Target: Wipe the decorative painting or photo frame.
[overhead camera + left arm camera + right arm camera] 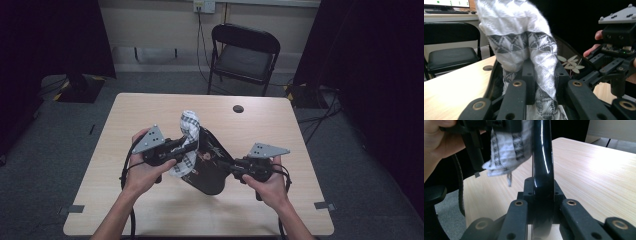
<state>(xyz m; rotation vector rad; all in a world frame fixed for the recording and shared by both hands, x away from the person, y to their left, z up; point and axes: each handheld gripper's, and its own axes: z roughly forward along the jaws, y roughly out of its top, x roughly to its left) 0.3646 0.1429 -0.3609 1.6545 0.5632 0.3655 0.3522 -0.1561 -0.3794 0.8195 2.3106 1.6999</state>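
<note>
Centrally, light wooden table; folding chair beyond.

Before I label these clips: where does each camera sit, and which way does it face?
High view: above the person's side, facing forward and down on the table; forearms, both hands.
Left gripper view: on the left gripper, facing the cloth it clamps.
Right gripper view: on the right gripper, facing the black plate edge-on.
All views show cloth and plate.
</note>
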